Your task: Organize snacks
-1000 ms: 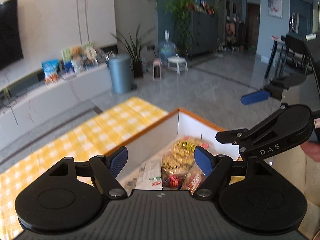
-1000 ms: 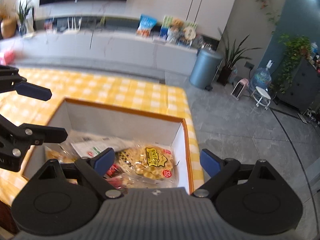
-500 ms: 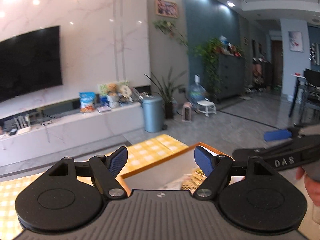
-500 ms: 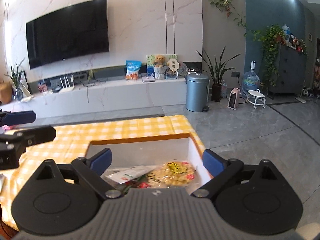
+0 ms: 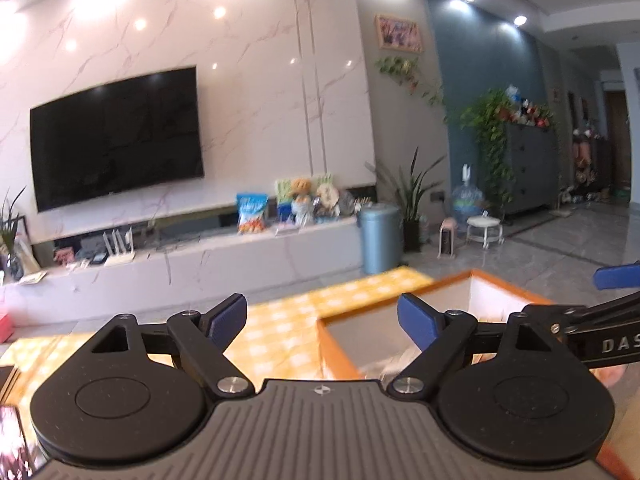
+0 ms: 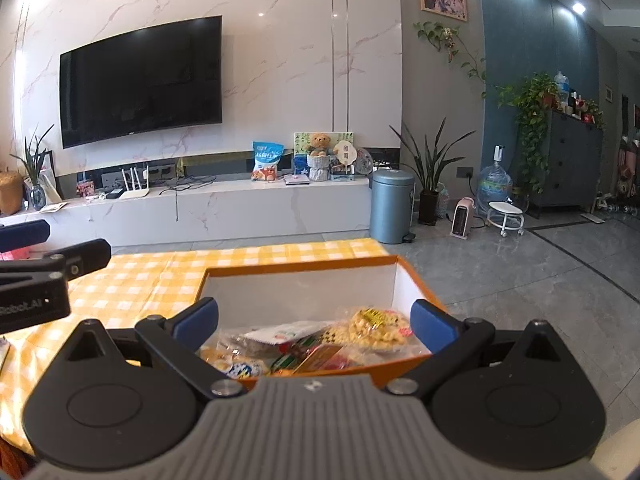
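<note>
An orange-rimmed cardboard box stands on the yellow checked tablecloth. It holds several snack packets, among them a yellow crisps bag and a white packet. My right gripper hovers at the box's near edge, its jaws opening with nothing between them. My left gripper is left of the box over the cloth, its jaws also opening and empty. Each gripper shows at the edge of the other's view: the left gripper and a pad of the right one.
Beyond the table are a grey tiled floor, a long white TV bench with a blue snack bag, a blue bin, plants and a small stool. The table's right edge drops off beside the box.
Both views have swung up from looking down into the box to a more level look at the room. Both grippers have drawn back from the box and their jaws stand wider.
</note>
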### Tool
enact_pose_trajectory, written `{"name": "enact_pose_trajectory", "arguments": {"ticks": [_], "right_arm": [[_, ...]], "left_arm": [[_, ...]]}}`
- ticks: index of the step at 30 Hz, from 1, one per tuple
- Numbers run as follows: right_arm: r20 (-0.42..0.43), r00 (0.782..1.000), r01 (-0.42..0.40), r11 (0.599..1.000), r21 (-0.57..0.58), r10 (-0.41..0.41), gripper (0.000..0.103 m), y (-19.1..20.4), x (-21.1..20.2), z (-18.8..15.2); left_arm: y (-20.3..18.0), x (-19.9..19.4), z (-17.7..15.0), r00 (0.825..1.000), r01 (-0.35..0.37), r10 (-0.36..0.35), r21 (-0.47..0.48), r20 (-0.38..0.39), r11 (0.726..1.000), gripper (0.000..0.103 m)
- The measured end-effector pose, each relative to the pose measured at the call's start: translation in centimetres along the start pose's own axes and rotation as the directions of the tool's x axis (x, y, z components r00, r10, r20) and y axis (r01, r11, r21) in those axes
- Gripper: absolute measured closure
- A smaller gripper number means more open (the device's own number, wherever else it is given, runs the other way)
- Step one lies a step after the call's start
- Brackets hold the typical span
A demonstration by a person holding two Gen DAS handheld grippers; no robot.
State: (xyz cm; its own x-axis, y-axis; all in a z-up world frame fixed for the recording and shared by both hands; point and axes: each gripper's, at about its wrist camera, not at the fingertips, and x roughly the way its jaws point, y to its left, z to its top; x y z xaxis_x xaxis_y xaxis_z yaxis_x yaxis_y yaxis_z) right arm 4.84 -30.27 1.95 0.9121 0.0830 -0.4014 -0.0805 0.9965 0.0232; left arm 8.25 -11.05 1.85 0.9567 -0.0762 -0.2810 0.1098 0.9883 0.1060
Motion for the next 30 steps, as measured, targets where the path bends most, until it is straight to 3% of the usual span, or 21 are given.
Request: {"name": "enact_pose_trajectory", "arguments": {"ticks": [6, 12, 30], "right_arm": [[-0.087, 0.995, 0.040, 0.999, -0.031, -0.042, 0.003, 0.6, 1.6, -1.7], [-0.193, 0.977, 0.086, 0.996, -0.028, -0.090, 0.003, 0.6, 3.4, -2.9], [-0.218, 0.973, 0.075, 0.997, -0.033, -0.081, 0.003, 1.4, 4.1, -3.0]], "left_arm": [[1.4, 2.0, -1.6, 0.987, 0.019, -0.028, -0.055, -0.159, 0.998, 0.001], [1.9, 2.8, -3.0, 0.971, 0.043, -0.051, -0.041, -0.232, 0.998, 0.001], [2.2, 2.0, -3.8, 0.963, 0.036, -0.046, -0.042, -0.264, 0.998, 0.001]]}}
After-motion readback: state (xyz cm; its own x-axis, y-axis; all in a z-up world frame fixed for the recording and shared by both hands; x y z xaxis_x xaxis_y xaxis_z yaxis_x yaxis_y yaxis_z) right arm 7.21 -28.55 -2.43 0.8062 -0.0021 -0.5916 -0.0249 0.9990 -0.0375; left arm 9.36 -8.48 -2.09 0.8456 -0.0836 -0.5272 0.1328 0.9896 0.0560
